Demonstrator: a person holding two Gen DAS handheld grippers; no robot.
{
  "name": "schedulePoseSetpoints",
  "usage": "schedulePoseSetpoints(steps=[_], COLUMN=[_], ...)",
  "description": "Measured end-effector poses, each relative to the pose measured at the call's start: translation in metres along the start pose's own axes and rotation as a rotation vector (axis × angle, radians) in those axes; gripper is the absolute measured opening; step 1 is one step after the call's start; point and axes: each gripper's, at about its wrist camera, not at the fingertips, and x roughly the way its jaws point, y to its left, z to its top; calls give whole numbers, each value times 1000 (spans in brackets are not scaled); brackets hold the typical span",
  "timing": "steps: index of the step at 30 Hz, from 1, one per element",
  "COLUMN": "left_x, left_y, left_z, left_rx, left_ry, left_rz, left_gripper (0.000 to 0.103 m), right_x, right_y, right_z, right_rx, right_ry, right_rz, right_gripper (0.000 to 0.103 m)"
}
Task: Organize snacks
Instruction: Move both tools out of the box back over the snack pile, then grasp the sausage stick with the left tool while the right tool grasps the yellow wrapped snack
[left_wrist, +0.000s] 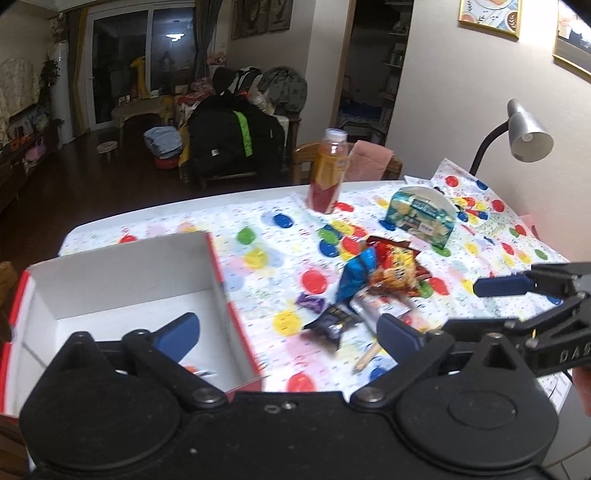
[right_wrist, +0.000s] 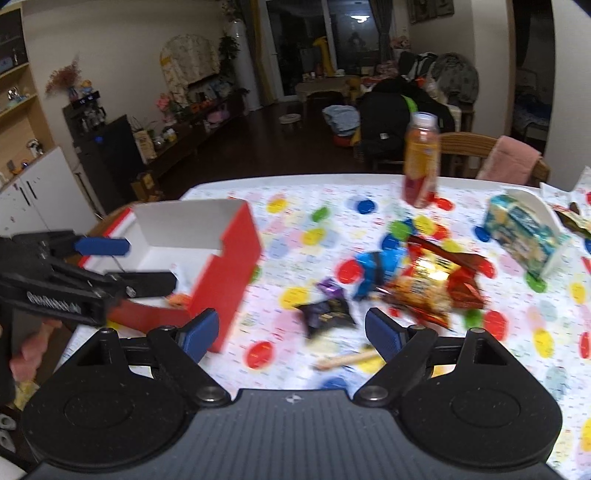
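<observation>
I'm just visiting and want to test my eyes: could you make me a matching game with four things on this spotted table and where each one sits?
Things:
1. Red cardboard box with white inside
2. Tall orange-labelled drink bottle
3. Small black snack packet
4. Blue-green tissue pack in white holder

Places:
A. Far edge, upright
B. Right side
C. Left side, open
D. Near edge, just ahead of the right gripper

Pairs: 1-C, 2-A, 3-D, 4-B

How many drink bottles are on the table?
1. A single orange-labelled bottle stands upright near the table's far edge, beyond the snack packets. Nothing suggests another, though the views don't cover the whole table.
</observation>
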Motion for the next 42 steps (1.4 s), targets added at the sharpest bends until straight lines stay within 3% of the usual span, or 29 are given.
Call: schedulePoseSetpoints(steps=[6, 12, 21, 29, 37, 42], left_x=[25, 56, 106, 137, 162, 174], left_y=[-29, -50, -69, -80, -89, -99], left_z=[1, -5, -23, -30, -39, -46], left_rx=[18, 46, 89, 142, 191, 258], left_ry=[14, 43, 127, 164, 215, 246], left_rz=[-34, -45, -55, -54, -88, -112], left_gripper=[103, 103, 102, 99, 76, 59], right_x=[-5, 0, 28, 55, 77, 92], right_y=[-31, -62, -98, -110, -119, -123], right_z=[-22, -36, -55, -61, -59, -60], right_rx=[-40, -3, 41, 65, 114, 138], right_ry=[26, 55, 125, 168, 196, 225], right_rz=[-40, -71, -129, -122, -101, -87], right_gripper=[86, 86, 86, 86, 86, 67])
